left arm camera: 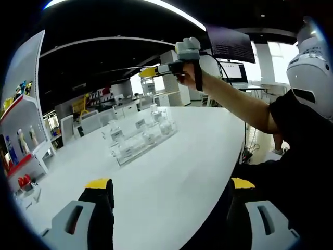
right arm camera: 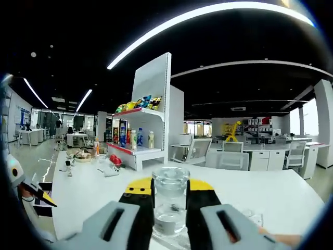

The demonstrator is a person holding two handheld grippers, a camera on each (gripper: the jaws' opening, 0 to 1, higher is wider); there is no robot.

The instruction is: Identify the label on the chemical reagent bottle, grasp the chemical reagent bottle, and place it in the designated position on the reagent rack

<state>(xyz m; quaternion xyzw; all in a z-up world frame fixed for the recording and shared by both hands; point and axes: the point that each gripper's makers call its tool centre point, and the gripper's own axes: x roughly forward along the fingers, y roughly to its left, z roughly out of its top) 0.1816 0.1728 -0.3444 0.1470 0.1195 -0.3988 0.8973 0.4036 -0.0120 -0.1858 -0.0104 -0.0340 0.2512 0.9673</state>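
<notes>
In the left gripper view, the left tool point(left arm camera: 169, 200) hangs low over the white worktop point(left arm camera: 177, 172), its yellow-tipped jaws standing wide apart with nothing between them; further along the worktop sits the clear reagent rack point(left arm camera: 141, 139), with several small clear bottles standing in or beside it, too small to count; above the rack a person's hand point(left arm camera: 188, 73) holds the right tool point(left arm camera: 148, 72) raised in the air, well clear of the worktop; whether a bottle sits in its tip cannot be told from here; at the left edge stands a white display shelf point(left arm camera: 23, 130) with coloured items.

In the right gripper view, the right tool point(right arm camera: 169, 200) is closed onto a clear glass reagent bottle point(right arm camera: 170, 205), the jaws pressing both of its sides; the bottle stands upright between them, stopper uppermost, with a pale label low on its body that is too blurred to read; behind it are the worktop point(right arm camera: 260, 192), the display shelf point(right arm camera: 140, 130) and office chairs point(right arm camera: 229, 153).

Judging from this, the grasp is done and the bottle is lifted; carrying it to its slot in the rack and releasing it remain; whether the label has been read cannot be judged.
</notes>
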